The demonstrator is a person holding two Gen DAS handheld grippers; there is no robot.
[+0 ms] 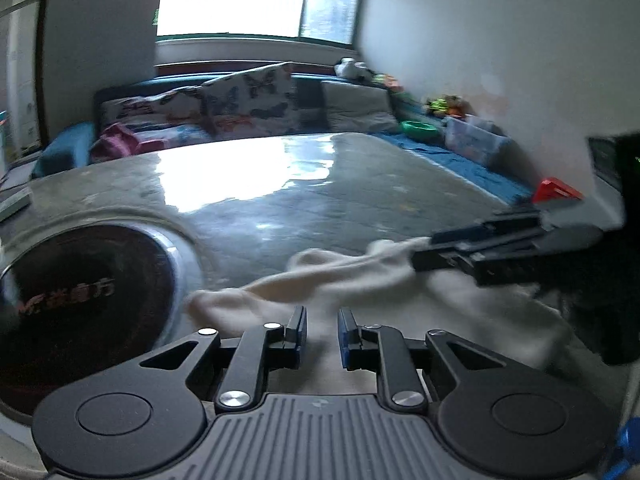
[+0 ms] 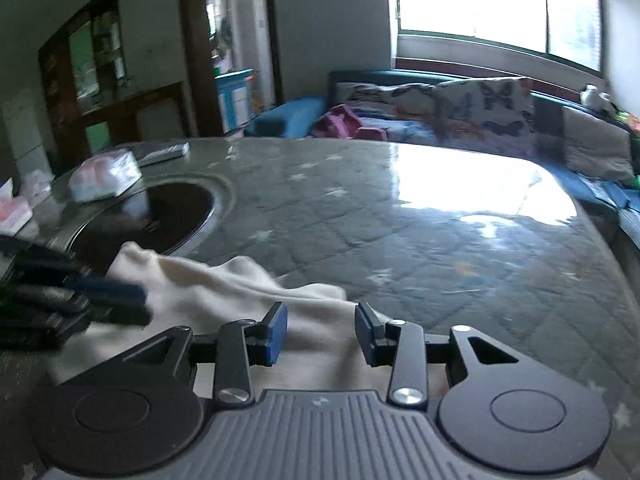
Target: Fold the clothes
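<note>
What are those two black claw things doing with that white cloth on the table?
A person is holding a gripper in each hand to fold clothes. A cream-white cloth lies crumpled on the shiny grey table, beside a round dark cooktop set into it. The left gripper and the right gripper are both open, just over the cloth's near edge. It is not folded yet, and neither gripper clearly has hold of it.

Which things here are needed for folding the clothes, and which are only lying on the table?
Belong to the job:
- cream garment, crumpled on the table
- left gripper, open over the garment
- right gripper, open over the garment

Just lying about:
- plastic-wrapped packet
- remote control
- round dark inset in the table
- butterfly cushions on the sofa behind
</note>
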